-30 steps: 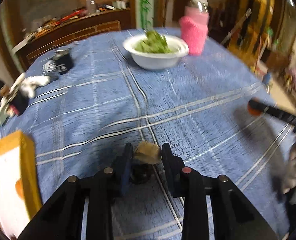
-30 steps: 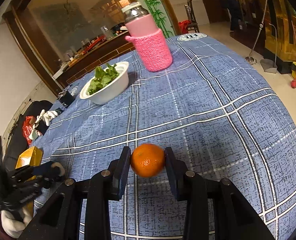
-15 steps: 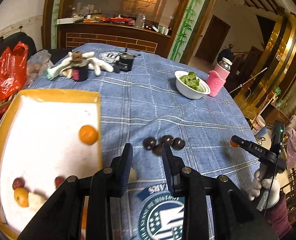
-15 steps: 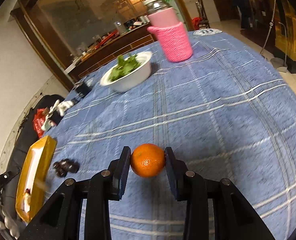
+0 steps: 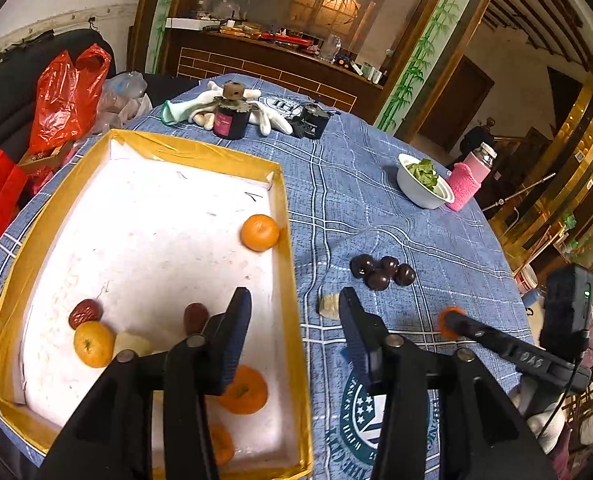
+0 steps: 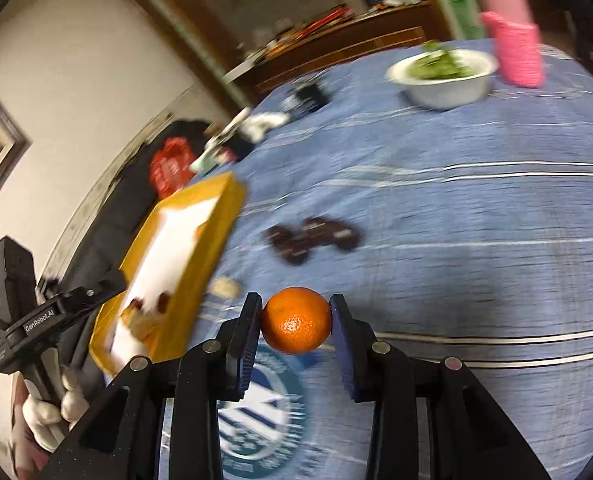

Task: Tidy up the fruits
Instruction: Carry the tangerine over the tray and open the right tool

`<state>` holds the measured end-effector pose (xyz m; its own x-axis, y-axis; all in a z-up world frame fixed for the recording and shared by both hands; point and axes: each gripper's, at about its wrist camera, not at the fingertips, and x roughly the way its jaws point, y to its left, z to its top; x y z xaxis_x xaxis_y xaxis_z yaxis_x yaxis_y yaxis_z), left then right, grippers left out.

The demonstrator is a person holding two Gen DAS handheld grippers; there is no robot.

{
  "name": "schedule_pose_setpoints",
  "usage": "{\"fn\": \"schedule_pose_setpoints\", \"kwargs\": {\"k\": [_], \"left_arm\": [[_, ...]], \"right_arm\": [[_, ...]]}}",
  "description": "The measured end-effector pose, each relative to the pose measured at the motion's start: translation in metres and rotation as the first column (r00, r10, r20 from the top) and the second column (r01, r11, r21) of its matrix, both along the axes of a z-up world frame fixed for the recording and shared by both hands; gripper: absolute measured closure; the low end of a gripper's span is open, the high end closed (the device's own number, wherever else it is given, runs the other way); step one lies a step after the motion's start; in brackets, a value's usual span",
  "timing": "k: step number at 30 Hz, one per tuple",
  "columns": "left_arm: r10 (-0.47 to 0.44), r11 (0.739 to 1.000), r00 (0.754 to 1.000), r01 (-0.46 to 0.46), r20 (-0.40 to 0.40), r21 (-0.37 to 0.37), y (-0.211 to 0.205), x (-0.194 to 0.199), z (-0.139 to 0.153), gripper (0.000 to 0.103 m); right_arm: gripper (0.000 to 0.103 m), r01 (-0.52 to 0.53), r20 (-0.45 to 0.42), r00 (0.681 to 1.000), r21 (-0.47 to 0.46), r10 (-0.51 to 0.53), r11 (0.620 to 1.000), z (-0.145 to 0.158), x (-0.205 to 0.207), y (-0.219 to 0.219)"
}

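Tangerine (image 6: 296, 320) sits pinched between the two pads of the right gripper (image 6: 296, 322), held above the blue checked tablecloth (image 6: 476, 208); its dimpled navel faces the camera, and being near round it shows no clear long axis. The left wrist view catches that same fruit only as an orange blur (image 5: 448, 322) at the tip of the right tool, at about 3 o'clock from the left gripper (image 5: 294, 324). The left gripper's jaws stand wide apart with nothing between them, straddling the right-hand wall of the yellow tray (image 5: 292, 280).

Only the left view looks down into the tray: one tangerine (image 5: 259, 233) near its right wall, another (image 5: 93, 344) at the lower left beside a red date (image 5: 85, 313), a second date (image 5: 195, 316) just left of the left finger, and more orange fruit (image 5: 243, 394) partly hidden behind that finger. A pale piece (image 5: 329, 305) lies on the cloth just outside the tray. Four dark round fruits (image 5: 382, 272) cluster at 2 o'clock from the left gripper; the right view shows them as a smear (image 6: 312, 238) at 12 o'clock beyond the held tangerine, with the tray (image 6: 216, 216) at 10 o'clock.

Farther out on the cloth stand a white bowl of greens (image 5: 422, 186) and a bottle in a pink knitted sleeve (image 5: 469, 180), with white gloves (image 5: 272, 118) and a dark jar (image 5: 231, 118) at the far edge. A red plastic bag (image 5: 66, 94) hangs off the table's left, and a brick-faced counter (image 5: 272, 66) crosses the room behind.
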<state>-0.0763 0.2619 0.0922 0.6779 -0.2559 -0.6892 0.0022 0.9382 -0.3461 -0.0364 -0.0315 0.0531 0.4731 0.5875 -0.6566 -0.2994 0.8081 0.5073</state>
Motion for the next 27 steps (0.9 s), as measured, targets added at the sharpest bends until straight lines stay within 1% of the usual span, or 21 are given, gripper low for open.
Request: {"fn": "schedule_pose_setpoints", "kwargs": {"k": [2, 4, 5, 6, 9, 11, 13, 14, 15, 17, 19, 22, 23, 25, 27], "left_arm": [[0.007, 1.000, 1.000, -0.006, 0.015, -0.026, 0.009, -0.005, 0.003, 0.057], [0.027, 0.999, 0.999, -0.026, 0.031, -0.029, 0.019, -0.012, 0.006, 0.050], [0.051, 0.998, 0.998, -0.050, 0.037, -0.029, 0.027, -0.016, 0.008, 0.044], [0.072, 0.997, 0.996, -0.071, 0.043, -0.035, 0.035, -0.019, 0.008, 0.042], [0.124, 0.990, 0.991, -0.121, 0.046, -0.068, 0.061, -0.028, 0.008, 0.037], [0.172, 0.981, 0.984, -0.168, 0.043, -0.093, 0.084, -0.036, 0.006, 0.036], [0.204, 0.973, 0.978, -0.199, 0.033, -0.115, 0.101, -0.042, 0.002, 0.032], [0.212, 0.971, 0.977, -0.207, 0.029, -0.121, 0.106, -0.044, 0.001, 0.029], [0.226, 0.966, 0.974, -0.221, 0.027, -0.132, 0.115, -0.048, -0.001, 0.029], [0.244, 0.961, 0.969, -0.238, 0.034, -0.138, 0.129, -0.057, -0.001, 0.029], [0.261, 0.956, 0.964, -0.251, 0.044, -0.150, 0.142, -0.065, -0.001, 0.029], [0.286, 0.946, 0.957, -0.272, 0.057, -0.176, 0.161, -0.082, 0.001, 0.029], [0.292, 0.945, 0.954, -0.278, 0.063, -0.170, 0.165, -0.089, 0.004, 0.029], [0.317, 0.943, 0.945, -0.305, 0.082, -0.134, 0.175, -0.108, 0.011, 0.028], [0.359, 0.931, 0.928, -0.348, 0.104, -0.106, 0.188, -0.128, 0.017, 0.022]], "right_arm": [[0.065, -0.037, -0.007, 0.999, -0.019, 0.037, 0.999, -0.004, 0.001, 0.025], [0.065, -0.073, -0.023, 0.997, -0.022, 0.072, 0.997, -0.006, 0.001, 0.048], [0.065, -0.091, -0.026, 0.996, -0.012, 0.090, 0.996, -0.005, 0.001, 0.057], [0.064, -0.115, -0.023, 0.993, -0.003, 0.115, 0.993, -0.002, -0.001, 0.068], [0.063, -0.208, 0.017, 0.978, -0.009, 0.208, 0.978, 0.013, -0.009, 0.111], [0.063, -0.247, 0.026, 0.969, -0.017, 0.247, 0.969, 0.017, -0.011, 0.137], [0.063, -0.271, 0.022, 0.962, -0.027, 0.272, 0.962, 0.016, -0.009, 0.162], [0.058, -0.279, 0.012, 0.960, -0.026, 0.279, 0.960, 0.014, -0.009, 0.171], [0.048, -0.283, -0.002, 0.959, -0.012, 0.283, 0.959, 0.012, -0.006, 0.179], [0.045, -0.269, -0.006, 0.963, 0.019, 0.269, 0.963, 0.012, 0.001, 0.184], [0.045, -0.249, 0.009, 0.969, 0.001, 0.249, 0.969, 0.016, 0.005, 0.182], [0.045, -0.222, 0.017, 0.975, -0.038, 0.223, 0.974, 0.018, 0.009, 0.168], [0.045, -0.215, 0.024, 0.976, -0.058, 0.217, 0.975, 0.018, 0.008, 0.161], [0.045, -0.189, 0.046, 0.980, -0.102, 0.195, 0.977, 0.016, 0.007, 0.148], [0.045, -0.160, 0.046, 0.985, -0.112, 0.165, 0.981, 0.013, 0.008, 0.134]]}}
